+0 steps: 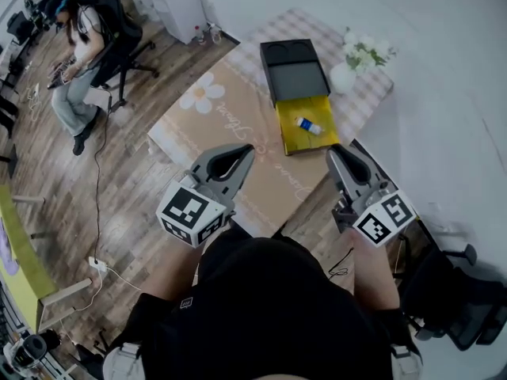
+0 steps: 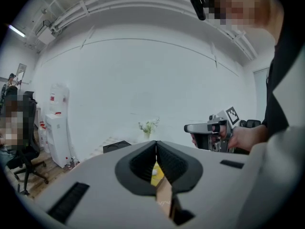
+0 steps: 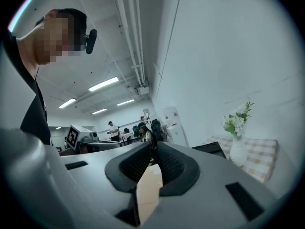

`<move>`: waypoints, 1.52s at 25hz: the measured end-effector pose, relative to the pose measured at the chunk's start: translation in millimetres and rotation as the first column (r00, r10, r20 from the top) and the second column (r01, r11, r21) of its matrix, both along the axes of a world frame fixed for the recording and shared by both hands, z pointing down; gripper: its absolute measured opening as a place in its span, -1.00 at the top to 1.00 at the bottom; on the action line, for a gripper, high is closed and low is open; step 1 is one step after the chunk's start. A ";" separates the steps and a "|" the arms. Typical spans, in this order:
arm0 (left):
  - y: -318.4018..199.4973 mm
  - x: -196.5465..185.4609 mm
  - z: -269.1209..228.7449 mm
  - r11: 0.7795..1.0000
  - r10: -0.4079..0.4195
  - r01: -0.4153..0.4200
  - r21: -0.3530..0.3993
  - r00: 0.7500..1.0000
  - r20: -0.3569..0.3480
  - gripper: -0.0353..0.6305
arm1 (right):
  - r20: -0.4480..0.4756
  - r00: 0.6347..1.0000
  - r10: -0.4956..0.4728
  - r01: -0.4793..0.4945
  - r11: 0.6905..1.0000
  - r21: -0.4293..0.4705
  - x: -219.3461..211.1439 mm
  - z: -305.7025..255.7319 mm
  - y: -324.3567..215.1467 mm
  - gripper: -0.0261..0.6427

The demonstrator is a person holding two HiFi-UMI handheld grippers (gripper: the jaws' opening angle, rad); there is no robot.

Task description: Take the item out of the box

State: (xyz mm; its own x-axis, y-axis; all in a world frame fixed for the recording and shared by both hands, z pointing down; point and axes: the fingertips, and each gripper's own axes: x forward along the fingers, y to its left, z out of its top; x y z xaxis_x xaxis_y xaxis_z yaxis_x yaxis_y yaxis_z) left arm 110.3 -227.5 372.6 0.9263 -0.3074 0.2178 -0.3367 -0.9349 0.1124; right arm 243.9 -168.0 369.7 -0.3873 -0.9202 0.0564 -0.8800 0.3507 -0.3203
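Note:
The box lies open on the tan mat point(image 1: 238, 125): a yellow-lined tray point(image 1: 291, 137) with a small white tube with a blue cap point(image 1: 309, 125) in it, and its black lid point(image 1: 295, 71) folded back behind. My left gripper point(image 1: 247, 149) and right gripper point(image 1: 333, 150) hover side by side short of the tray, both shut and empty. In the left gripper view the fingertips meet point(image 2: 156, 144), the yellow tray point(image 2: 156, 173) shows below them, and the right gripper point(image 2: 209, 128) is at the right. The right gripper view shows its tips point(image 3: 154, 144) touching.
A white vase of flowers point(image 1: 348, 70) stands on the checked cloth right of the lid, near the wall. A person sits on an office chair point(image 1: 119, 38) at the far left. A white dispenser point(image 2: 58, 123) stands by the wall.

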 end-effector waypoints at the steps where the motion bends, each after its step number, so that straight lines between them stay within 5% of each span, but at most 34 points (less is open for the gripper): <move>1: -3.4 -0.8 -1.4 1.000 0.012 -0.012 0.004 1.000 -0.003 0.85 | -0.018 1.000 0.011 -0.011 1.000 -0.013 0.7 3.3 -2.8 0.80; 13: -41.3 -1.5 -1.2 0.997 0.073 -0.073 0.003 0.997 -0.028 0.85 | -0.214 0.975 0.067 -0.093 0.989 -0.114 21.1 35.8 -43.3 0.80; 27: -53.2 24.8 27.5 0.995 0.082 -0.081 -0.064 0.997 0.014 0.85 | -0.395 0.914 -0.094 -0.046 0.943 -0.330 52.7 138.0 -86.1 0.80; 33: -60.1 34.0 40.7 0.994 0.087 -0.084 -0.076 0.996 0.036 0.85 | -0.465 0.857 -0.223 -0.008 0.895 -0.446 55.7 191.3 -106.6 0.78; 38: -62.2 37.0 55.5 0.991 0.084 -0.078 -0.107 0.995 0.054 0.85 | -0.491 0.808 -0.326 0.002 0.835 -0.551 59.2 238.3 -116.2 0.55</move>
State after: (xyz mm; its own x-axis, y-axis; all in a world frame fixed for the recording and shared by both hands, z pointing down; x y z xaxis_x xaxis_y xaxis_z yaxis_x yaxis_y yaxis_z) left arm 147.3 -289.6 428.1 0.9320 -0.2044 0.2994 -0.2692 -0.9434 0.1937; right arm 303.1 -284.2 607.9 -0.2813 -0.6168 0.7351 -0.8989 0.4375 0.0231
